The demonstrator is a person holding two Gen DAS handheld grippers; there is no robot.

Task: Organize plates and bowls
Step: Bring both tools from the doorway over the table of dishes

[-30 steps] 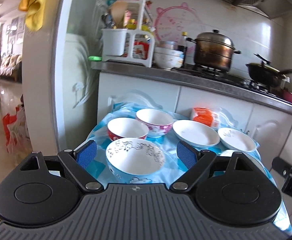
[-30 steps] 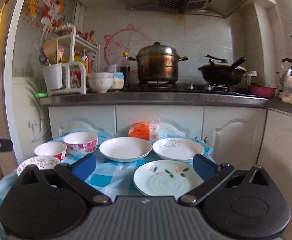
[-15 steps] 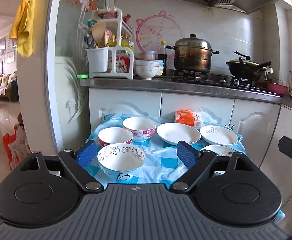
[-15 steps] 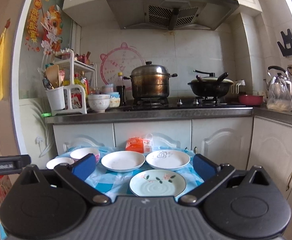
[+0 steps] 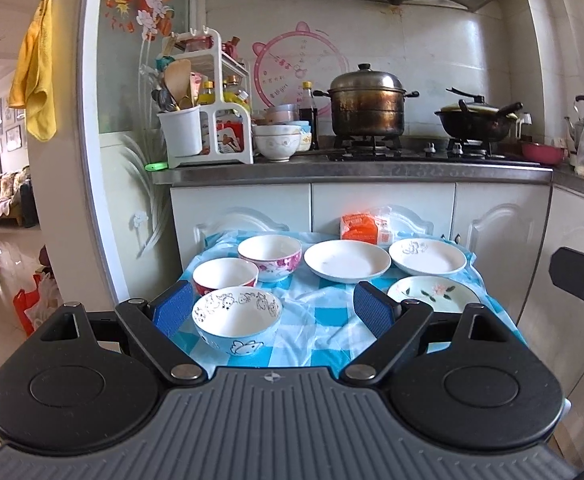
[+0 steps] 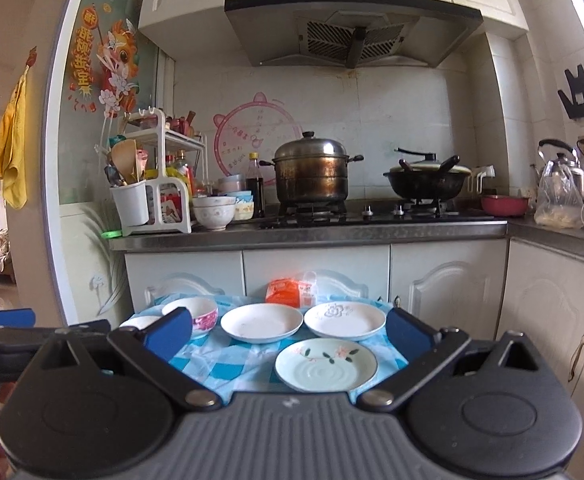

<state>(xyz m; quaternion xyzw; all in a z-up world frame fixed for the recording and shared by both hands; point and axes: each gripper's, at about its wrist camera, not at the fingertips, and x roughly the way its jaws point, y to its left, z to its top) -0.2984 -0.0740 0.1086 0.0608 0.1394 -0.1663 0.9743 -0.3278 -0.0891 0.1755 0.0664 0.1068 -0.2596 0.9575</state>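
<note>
Both grippers, left (image 5: 273,307) and right (image 6: 288,334), have backed up and away from the table (image 5: 324,320), jaws wide and empty; three bowls (image 5: 237,316) left, three plates (image 6: 326,364) right, all unstacked, so sorting is not yet begun.

Checked tablecloth (image 5: 324,320) (bowls (image 5: 237,316), plates (image 5: 347,260))

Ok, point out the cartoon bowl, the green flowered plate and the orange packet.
cartoon bowl (image 5: 237,317), left wrist view, inner wall.
green flowered plate (image 6: 326,367), right wrist view, ribbed centre.
orange packet (image 5: 359,227), left wrist view, front face.
</note>
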